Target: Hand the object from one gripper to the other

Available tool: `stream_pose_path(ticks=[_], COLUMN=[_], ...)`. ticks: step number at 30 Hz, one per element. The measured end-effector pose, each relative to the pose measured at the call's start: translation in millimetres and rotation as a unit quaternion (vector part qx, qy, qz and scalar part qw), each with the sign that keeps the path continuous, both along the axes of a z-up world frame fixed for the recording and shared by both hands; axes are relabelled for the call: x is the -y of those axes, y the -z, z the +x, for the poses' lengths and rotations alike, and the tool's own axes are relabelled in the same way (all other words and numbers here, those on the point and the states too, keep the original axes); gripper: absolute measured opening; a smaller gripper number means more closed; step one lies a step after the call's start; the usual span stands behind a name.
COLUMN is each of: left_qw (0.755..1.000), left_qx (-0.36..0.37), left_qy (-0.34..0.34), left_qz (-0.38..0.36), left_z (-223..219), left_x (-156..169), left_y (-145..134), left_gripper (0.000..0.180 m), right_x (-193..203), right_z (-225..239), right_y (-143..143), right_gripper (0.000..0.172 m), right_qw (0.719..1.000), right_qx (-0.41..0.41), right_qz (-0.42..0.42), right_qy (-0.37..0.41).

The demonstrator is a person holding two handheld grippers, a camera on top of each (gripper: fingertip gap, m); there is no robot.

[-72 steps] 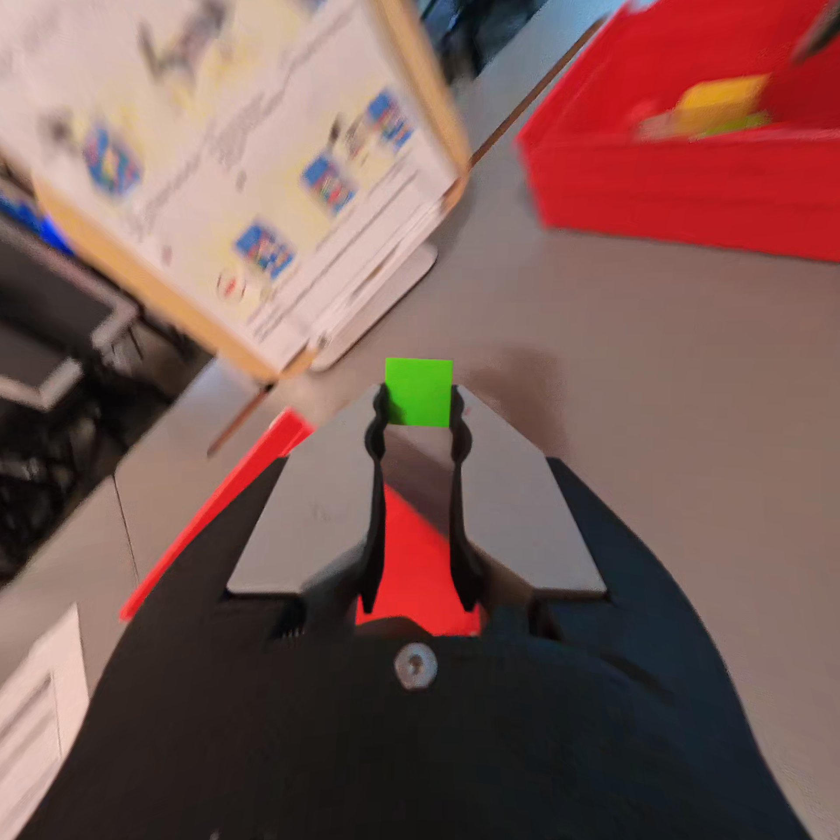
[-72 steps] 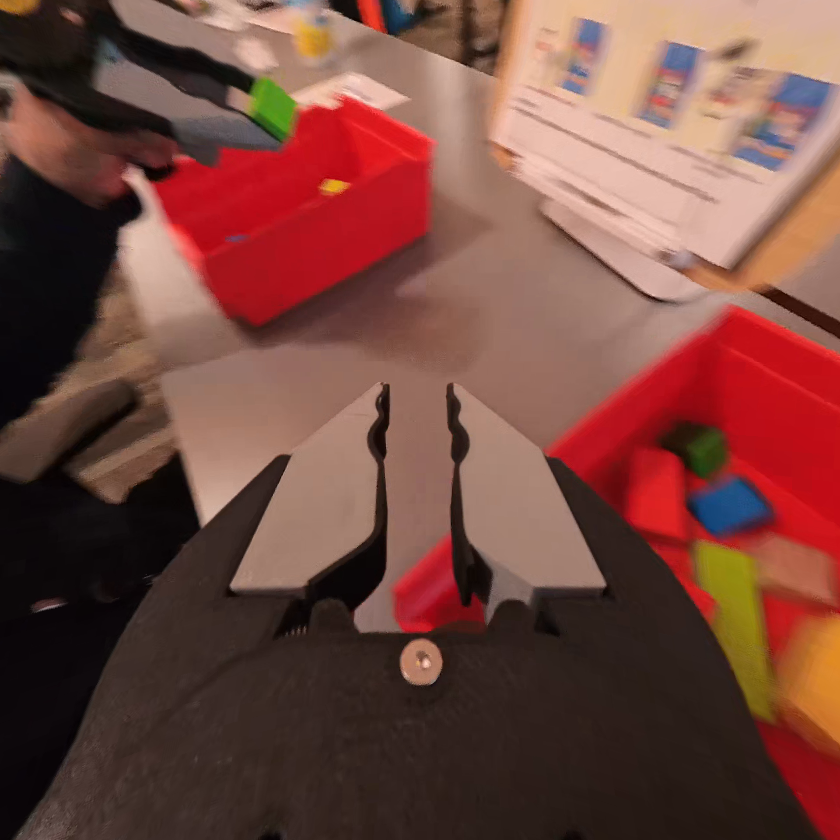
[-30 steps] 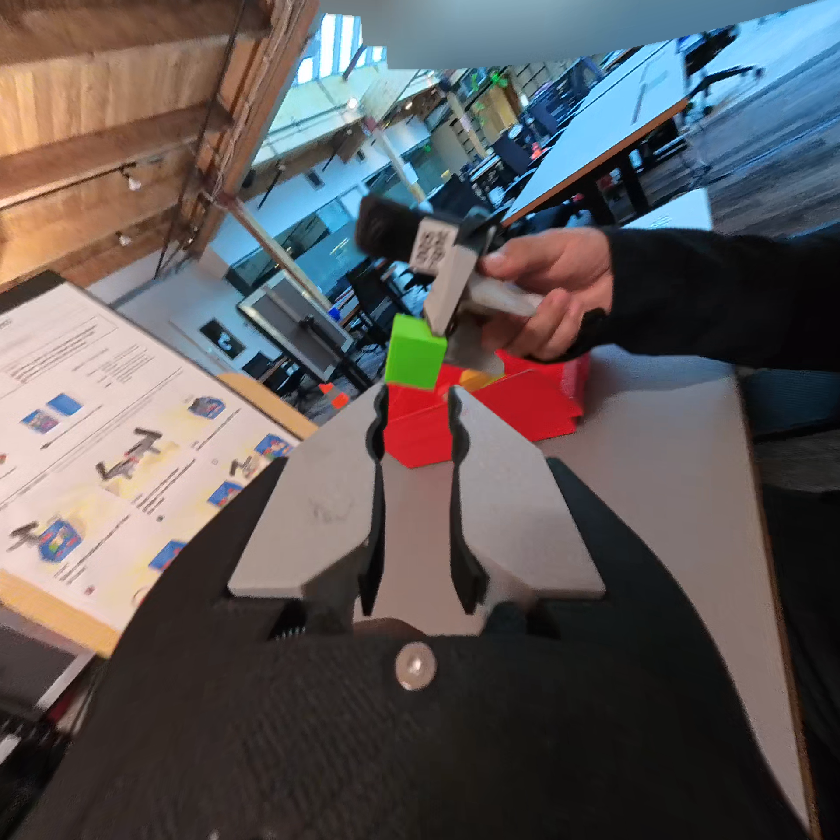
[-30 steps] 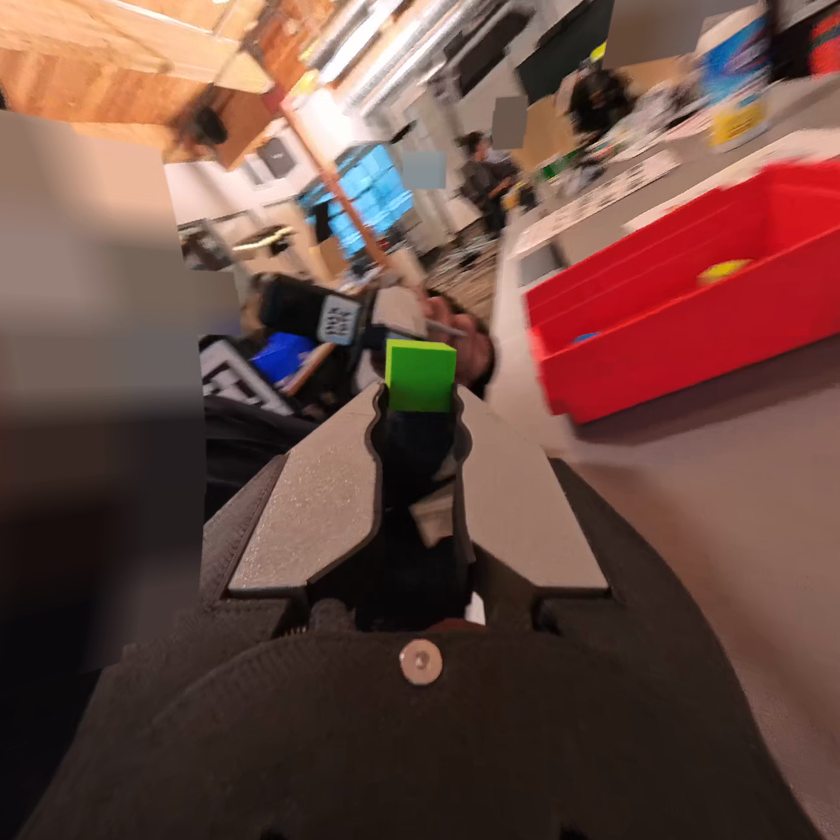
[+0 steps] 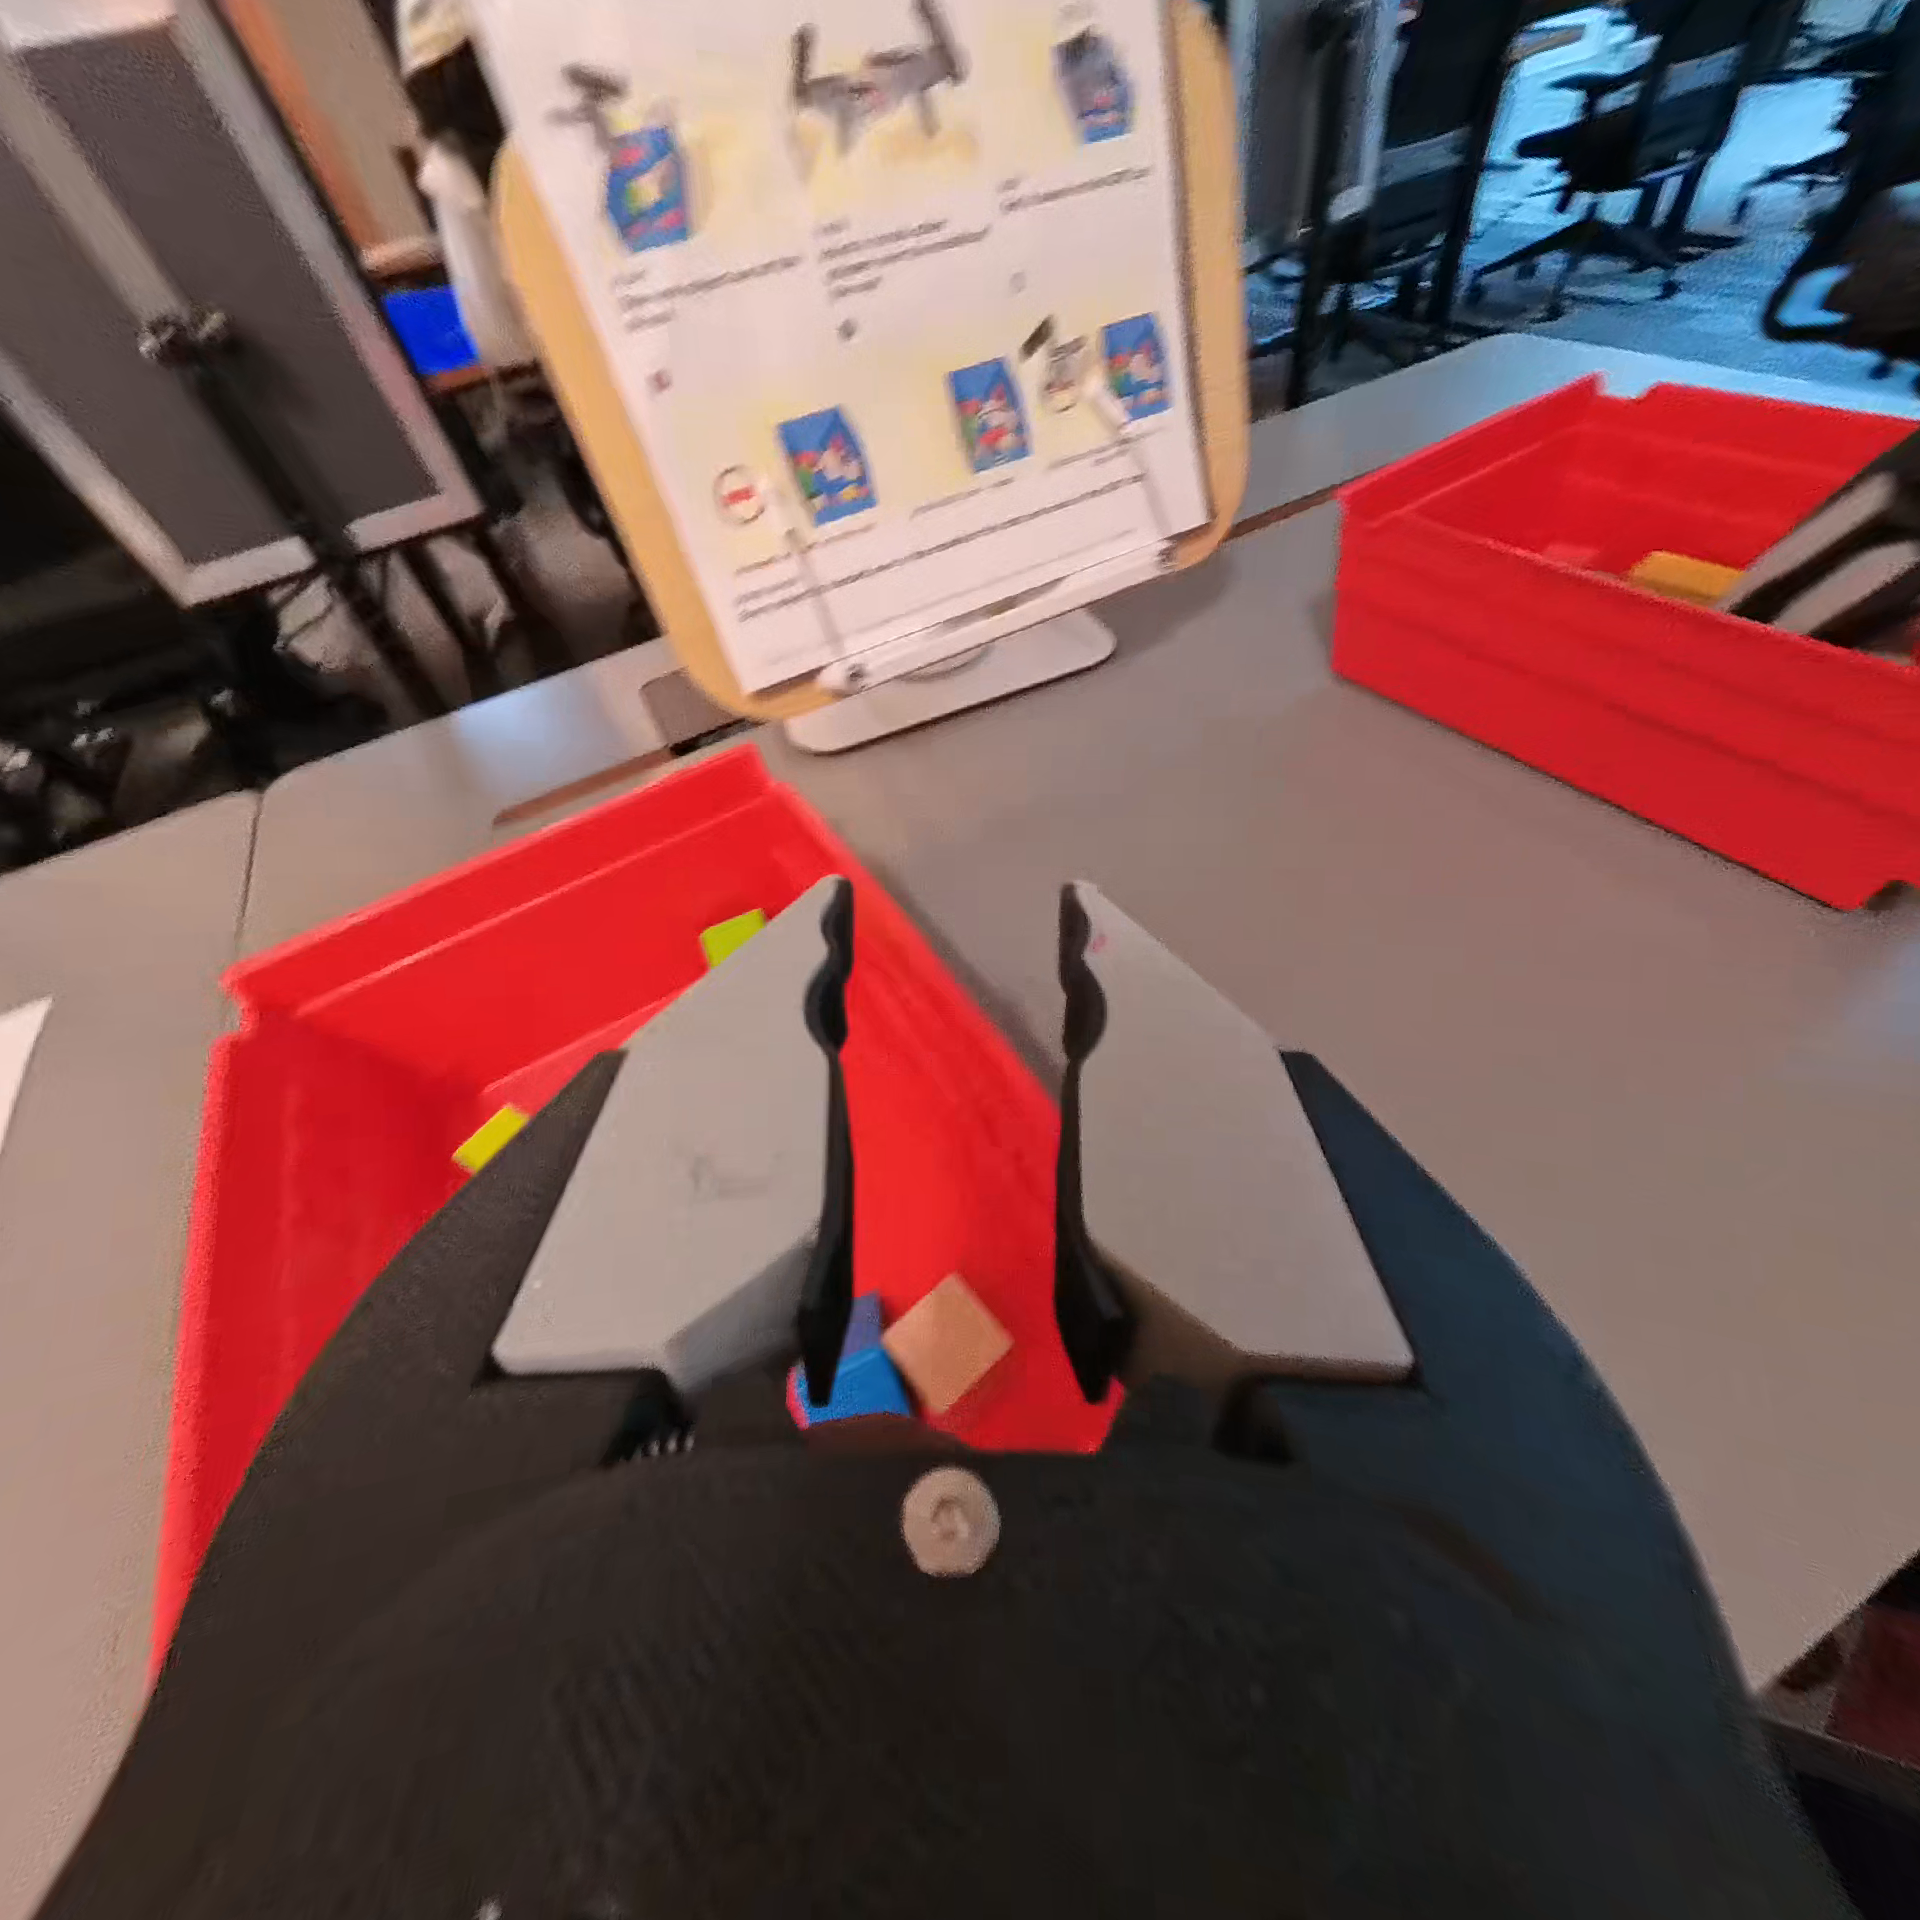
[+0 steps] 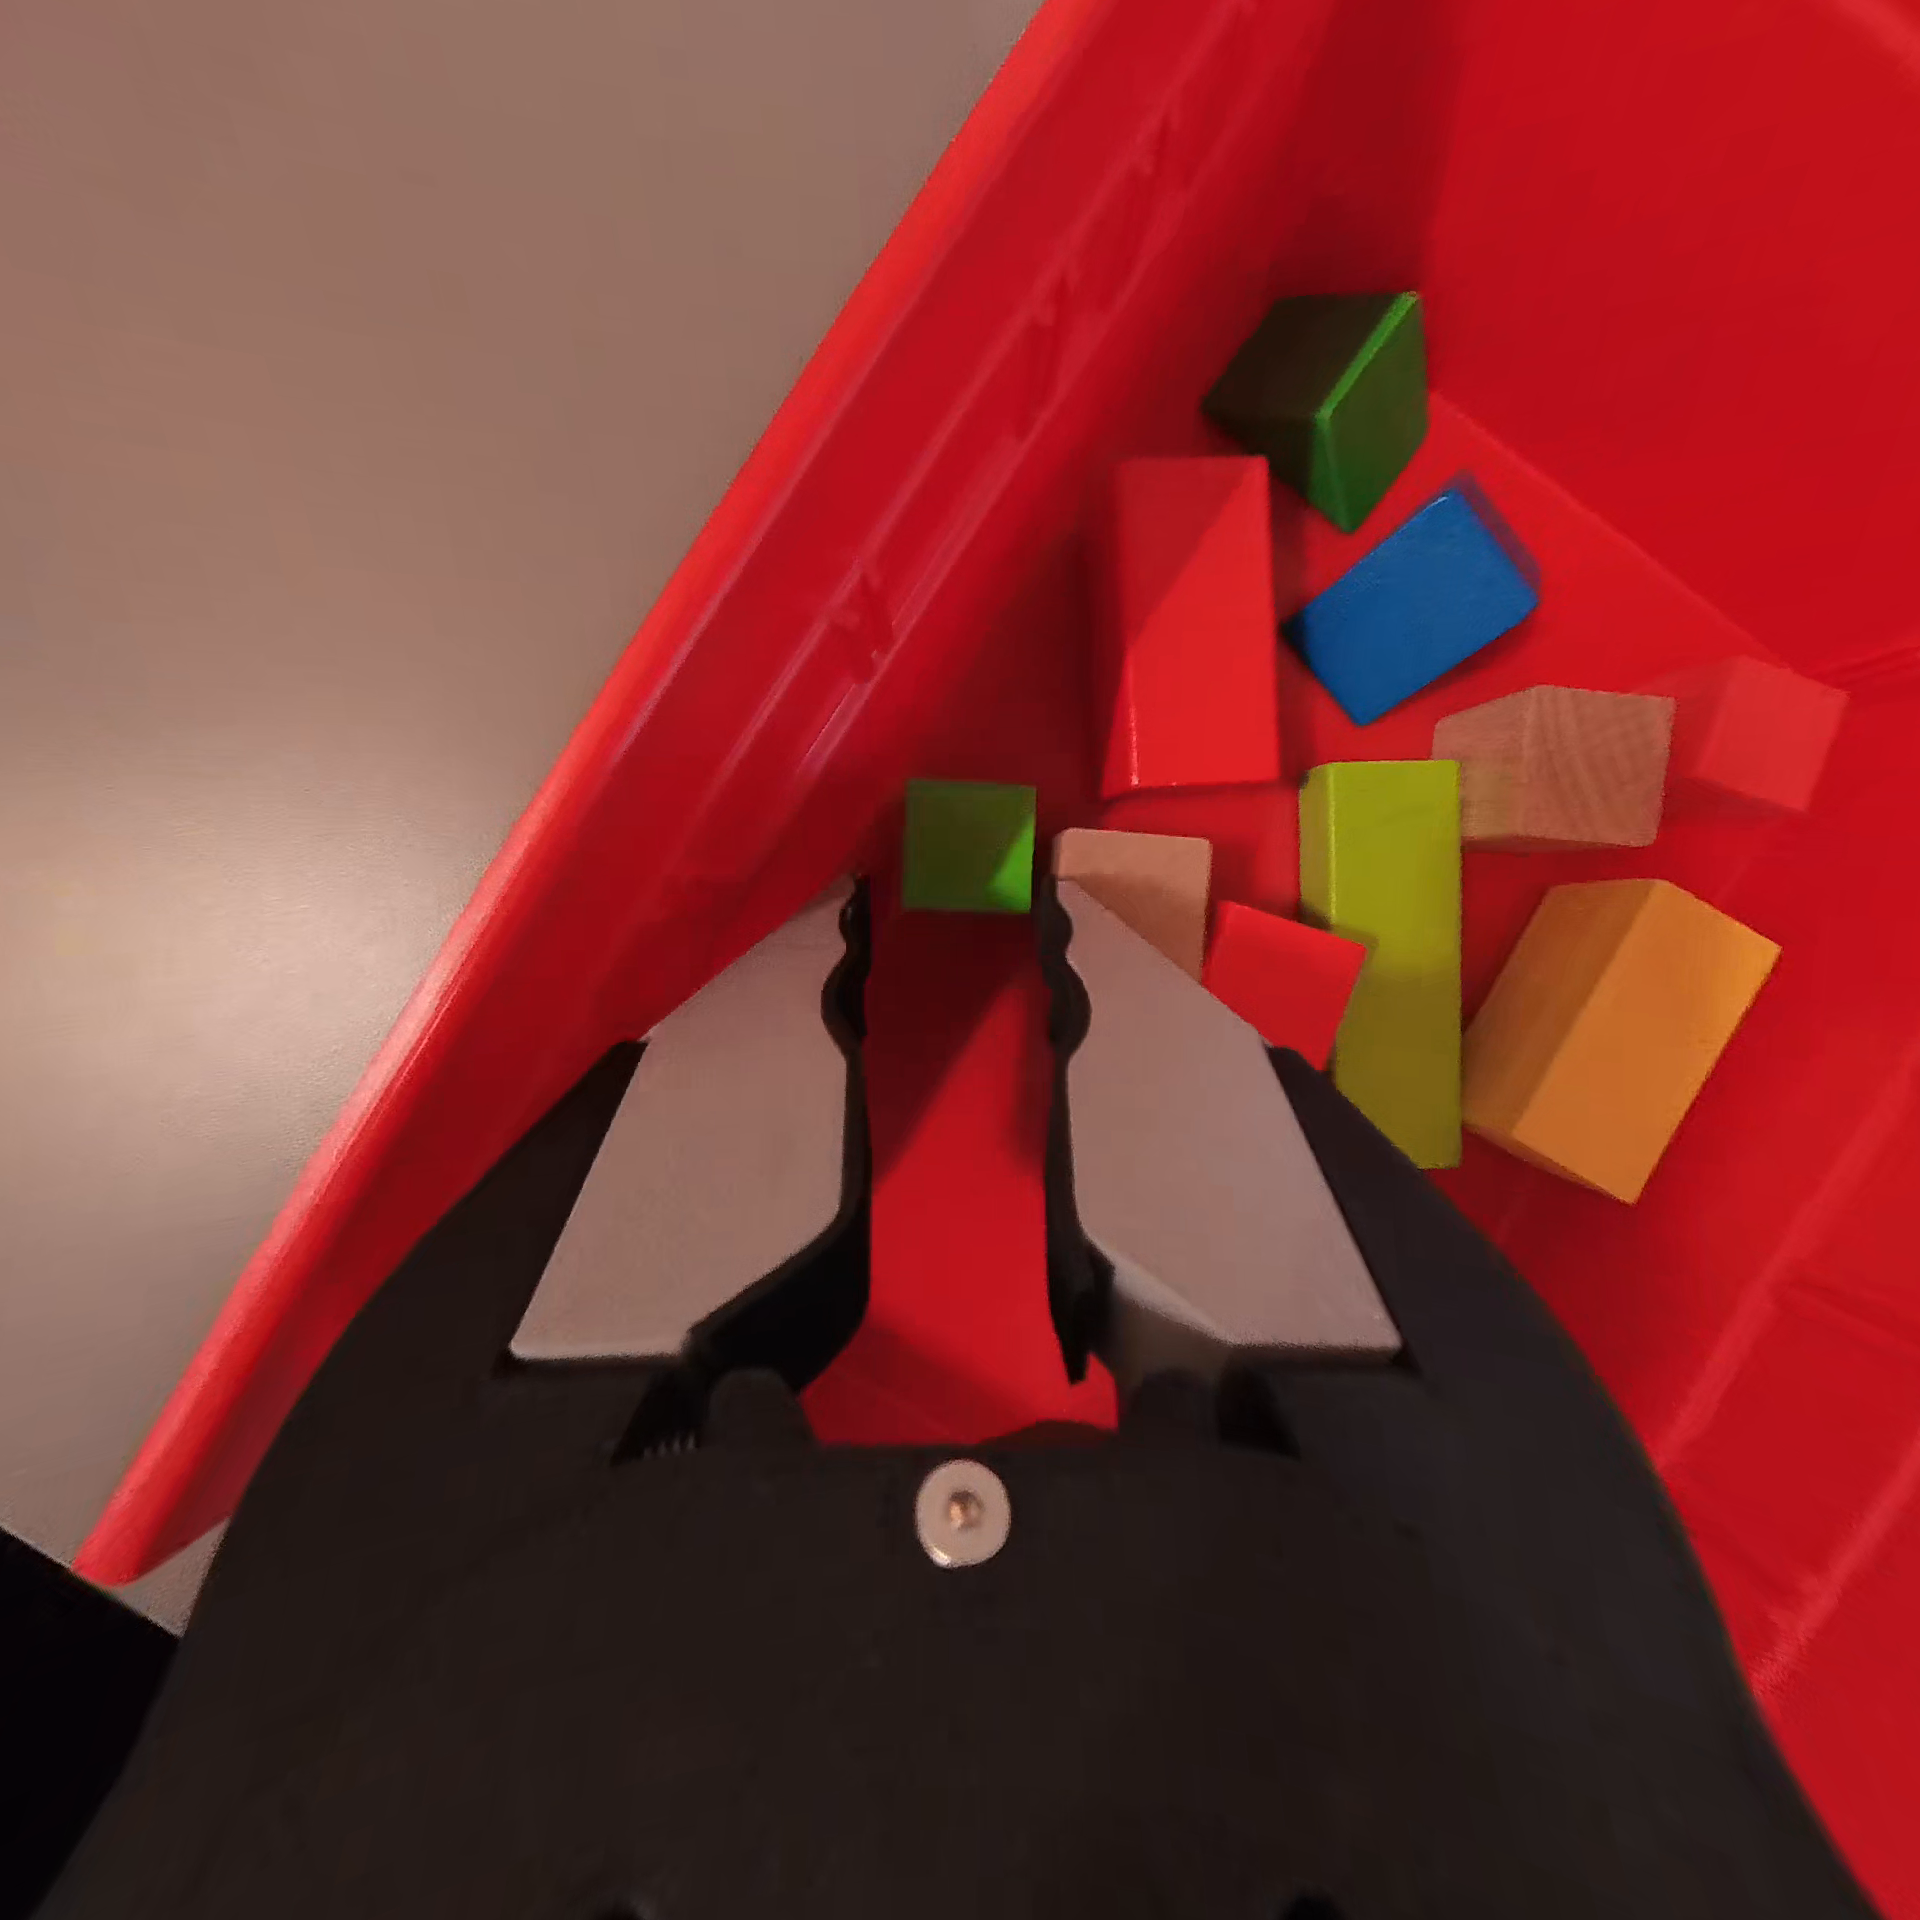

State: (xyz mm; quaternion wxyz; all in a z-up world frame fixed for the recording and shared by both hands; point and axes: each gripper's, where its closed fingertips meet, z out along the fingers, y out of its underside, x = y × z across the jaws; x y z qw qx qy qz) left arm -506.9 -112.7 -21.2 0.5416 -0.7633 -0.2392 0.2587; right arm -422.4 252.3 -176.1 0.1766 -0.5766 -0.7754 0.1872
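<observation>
In the right wrist view my right gripper [image 6: 951, 894] is low inside a red bin [image 6: 831, 623]. The green cube [image 6: 968, 847] sits just past its fingertips, on the bin floor by the wall. A strip of red shows between the left pad and the cube, so the jaws stand open and do not press on it. My left gripper [image 5: 951, 925] is open and empty, over the near red bin [image 5: 499, 894]. The right gripper's grey fingers [image 5: 1839, 551] also show in the far red bin [image 5: 1558, 665] in the left wrist view.
The right bin holds several blocks: dark green [image 6: 1330, 405], blue [image 6: 1413, 608], red [image 6: 1190, 623], lime [image 6: 1387, 935], orange [image 6: 1610, 1029], plain wood [image 6: 1553, 764]. The left bin holds lime [image 5: 732, 935], blue [image 5: 857, 1382] and tan [image 5: 945, 1340] blocks. An instruction board [image 5: 883, 343] stands on the grey table [image 5: 1351, 987]. Left tips to right tips: about 40 cm.
A second ago my right gripper held the green cube in the air by the left gripper. It has since dropped into its bin and let the cube go. The left gripper swung over its own bin and opened wider.
</observation>
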Motion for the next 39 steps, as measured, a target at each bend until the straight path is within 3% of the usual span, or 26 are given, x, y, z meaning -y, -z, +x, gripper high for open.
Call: stream_pose_path(ticks=[6, 9, 11, 12, 14, 18, 22, 25, 26, 31, 36, 39], left_qw=[0.997, 0.992, 0.981, 0.974, 0.96, 0.94, 0.929, 0.92, 0.925, 0.936, 0.977, 0.994], left_qx=[0.047, 0.118, 0.194, 0.223, 0.268, 0.311, 0.322, 0.303, 0.284, 0.235, 0.11, 0.047], left_qy=[-0.058, -0.045, -0.025, -0.041, -0.084, -0.125, -0.116, -0.093, -0.08, -0.082, -0.078, -0.021], left_qz=[-0.006, 0.011, 0.014, 0.016, 0.02, -0.064, -0.144, -0.228, -0.241, -0.248, -0.166, -0.092], left_z=[-41, -72, -92, -107, -136, -164, -165, -162, -162, -161, -135, -86], left_x=[50, 42, 27, 23, 18, 11, -3, -4, -4, 3, -2, -25], left_y=[23, 49, 73, 82, 99, 139, 163, 183, 182, 165, 89, 39], left_gripper=[0.041, 0.043, 0.057, 0.069, 0.062, 0.064, 0.064, 0.047, 0.031, 0.03, 0.03, 0.03], right_x=[-9, -10, -11, -10, -10, -9, -8, -9, -10, 1, 53, 99], right_z=[-1, -1, 1, 3, 6, 9, 12, 14, 15, 20, 24, 35], right_y=[-37, -57, -69, -74, -83, -96, -102, -105, -107, -122, -145, -160], right_gripper=[0.034, 0.035, 0.034, 0.034, 0.034, 0.034, 0.034, 0.034, 0.034, 0.034, 0.035, 0.038], right_qw=[0.997, 0.992, 0.989, 0.988, 0.986, 0.982, 0.98, 0.979, 0.979, 0.971, 0.95, 0.925], right_qx=[-0.075, -0.116, -0.138, -0.146, -0.162, -0.188, -0.196, -0.201, -0.204, -0.232, -0.265, -0.275], right_qz=[-0.022, -0.036, -0.037, -0.037, -0.034, -0.033, -0.032, -0.029, -0.029, -0.059, -0.138, -0.203], right_qy=[0.015, 0.02, 0.024, 0.022, 0.021, 0.018, 0.015, 0.014, 0.014, -0.001, -0.087, -0.167])
